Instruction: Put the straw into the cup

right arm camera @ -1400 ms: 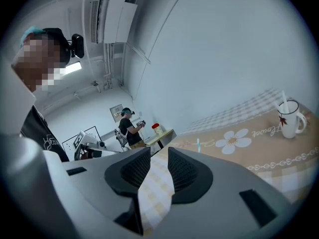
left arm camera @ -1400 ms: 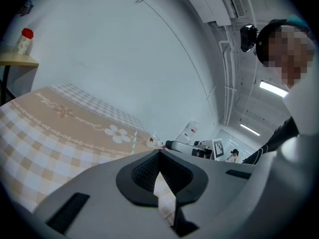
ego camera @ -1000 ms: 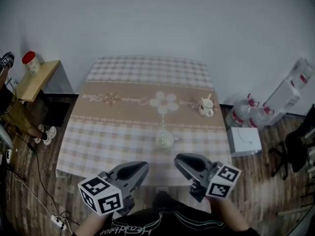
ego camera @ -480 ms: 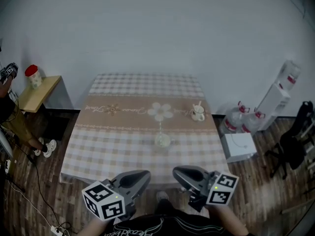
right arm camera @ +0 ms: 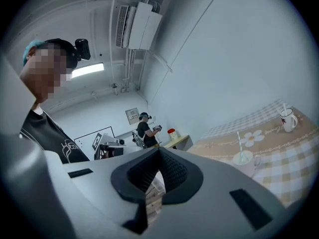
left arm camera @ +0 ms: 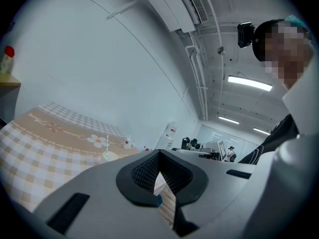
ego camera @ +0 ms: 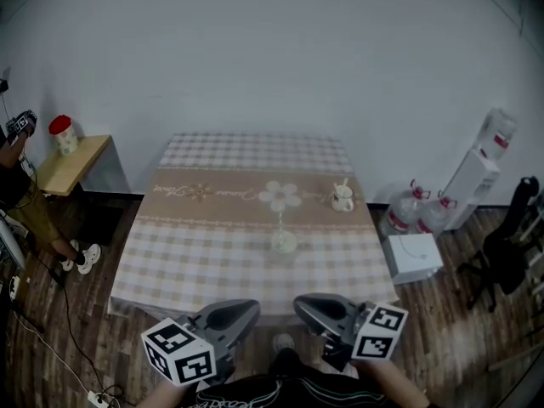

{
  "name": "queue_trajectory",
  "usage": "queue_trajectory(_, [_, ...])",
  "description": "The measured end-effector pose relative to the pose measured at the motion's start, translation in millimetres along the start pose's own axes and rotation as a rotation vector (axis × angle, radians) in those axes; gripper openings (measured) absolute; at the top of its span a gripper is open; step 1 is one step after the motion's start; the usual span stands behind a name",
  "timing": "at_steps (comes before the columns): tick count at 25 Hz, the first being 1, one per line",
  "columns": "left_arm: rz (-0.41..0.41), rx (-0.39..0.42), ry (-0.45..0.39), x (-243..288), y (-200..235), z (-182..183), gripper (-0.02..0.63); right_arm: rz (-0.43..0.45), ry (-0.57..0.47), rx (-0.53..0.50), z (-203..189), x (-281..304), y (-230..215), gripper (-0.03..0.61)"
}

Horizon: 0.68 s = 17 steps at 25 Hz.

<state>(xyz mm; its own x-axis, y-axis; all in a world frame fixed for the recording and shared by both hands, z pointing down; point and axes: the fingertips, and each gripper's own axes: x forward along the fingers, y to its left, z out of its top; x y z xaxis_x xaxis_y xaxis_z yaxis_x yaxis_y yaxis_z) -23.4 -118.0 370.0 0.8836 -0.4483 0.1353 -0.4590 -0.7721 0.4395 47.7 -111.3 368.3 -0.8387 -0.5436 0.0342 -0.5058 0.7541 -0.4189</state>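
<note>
A pale cup [ego camera: 284, 243] stands at the middle of the checked table [ego camera: 178, 262], with a straw [ego camera: 280, 223] upright in it. Both grippers hang off the table's near edge, close to my body and well short of the cup. My left gripper [ego camera: 244, 307] is shut with nothing in it, and so is my right gripper [ego camera: 306, 303]. The left gripper view has the cup [left arm camera: 106, 155] far off to the left of its shut left gripper [left arm camera: 159, 153]. In the right gripper view the cup [right arm camera: 243, 159] and straw [right arm camera: 239, 142] sit right of the shut right gripper [right arm camera: 159, 151].
A second cup [ego camera: 342, 198] with a stick in it stands at the table's right. A small side table [ego camera: 72, 161] with a red-lidded jar [ego camera: 59, 134] is at the left, beside a person [ego camera: 19, 189]. Water bottles [ego camera: 418, 211], a white box [ego camera: 416, 257] and a chair [ego camera: 510, 257] stand at the right.
Both grippers have drawn back from the table's near edge toward my body and risen a little. The table looks farther away. The cup and straw have not moved.
</note>
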Motion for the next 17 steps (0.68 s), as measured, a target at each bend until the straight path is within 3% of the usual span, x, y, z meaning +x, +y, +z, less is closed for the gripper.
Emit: queue_trajectory(17, [-0.012,-0.020,0.016,-2.7,-6.4,-14.5,-0.003,-0.033,-0.011,0.026,-13.3,-9.2,5.5,0.012])
